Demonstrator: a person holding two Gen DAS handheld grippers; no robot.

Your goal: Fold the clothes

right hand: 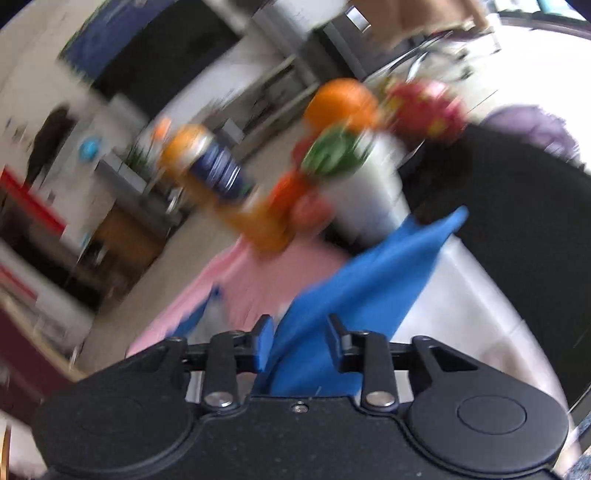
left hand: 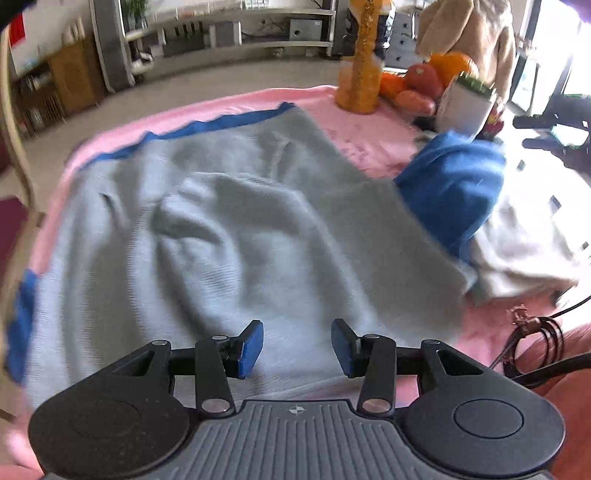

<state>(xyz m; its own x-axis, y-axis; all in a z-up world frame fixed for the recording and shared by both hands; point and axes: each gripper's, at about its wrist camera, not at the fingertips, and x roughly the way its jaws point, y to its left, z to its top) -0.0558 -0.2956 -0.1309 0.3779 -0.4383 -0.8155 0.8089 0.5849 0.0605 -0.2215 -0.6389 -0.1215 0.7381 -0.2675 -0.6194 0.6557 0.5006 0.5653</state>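
Presently the grey garment (left hand: 236, 229) is lying spread across the pink cloth (left hand: 354, 122) that is covering the table, directly ahead of and beneath the left gripper (left hand: 297, 345), whose blue-padded jaws are standing wide apart with nothing between them. The right gripper (right hand: 299, 341) is gripping a blue part of the garment (right hand: 354, 291), which is rising between its jaws towards the upper right; that view is heavily blurred. A white cloth (left hand: 524, 243) is lying at the right of the table. At the far edge, a juice bottle (left hand: 364, 55), a pile of fruit (left hand: 424, 83) and a white pot (left hand: 467, 107) are standing close together. Shelving (left hand: 229, 33) is lining the room's far wall. The garment is showing soft wrinkles, blue trim (left hand: 218, 123) along its far edge and a bunched blue section (left hand: 452, 188) at its right.
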